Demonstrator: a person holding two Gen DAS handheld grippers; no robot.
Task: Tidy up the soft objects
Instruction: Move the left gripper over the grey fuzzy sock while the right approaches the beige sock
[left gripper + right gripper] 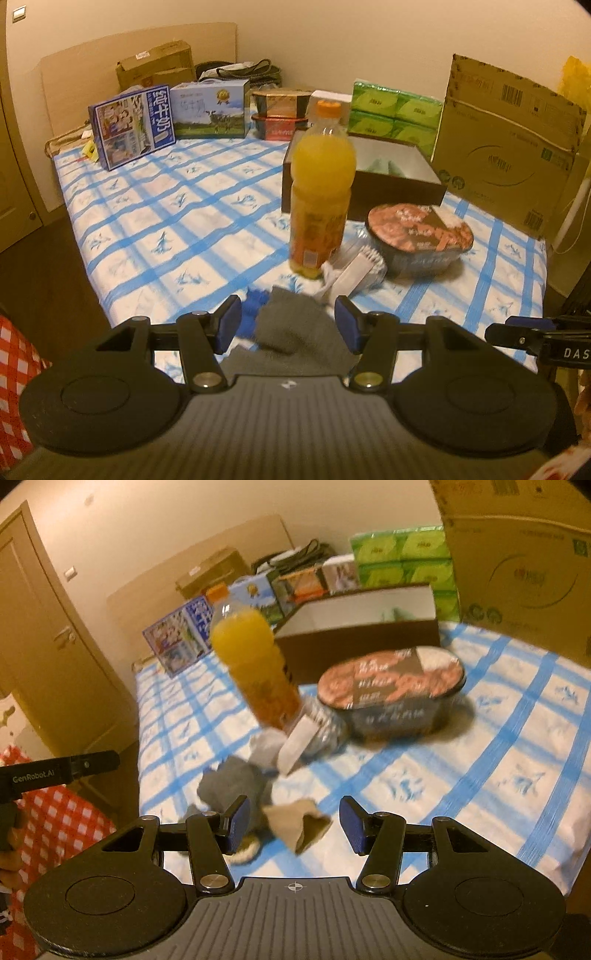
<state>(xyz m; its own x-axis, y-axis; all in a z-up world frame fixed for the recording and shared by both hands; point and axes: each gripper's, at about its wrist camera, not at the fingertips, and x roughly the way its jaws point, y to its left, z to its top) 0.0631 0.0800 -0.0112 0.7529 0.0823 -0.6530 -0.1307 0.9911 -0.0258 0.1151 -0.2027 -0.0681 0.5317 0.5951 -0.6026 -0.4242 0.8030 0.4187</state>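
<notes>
Grey knitted sock (291, 328) and tan sock (295, 825) lie near the bed's front edge; our left gripper (288, 326) and right gripper (295, 825), fingers apart and empty, approach; next, close on them.

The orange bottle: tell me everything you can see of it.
The bottle is clear plastic with an orange cap, filled with orange drink nearly to the neck. A printed orange label wraps its lower half. It stands upright on the checked sheet, in front of the open dark box and beside the sealed bowl. A clear packet lies against its base. Neither tongs touch it.
</notes>
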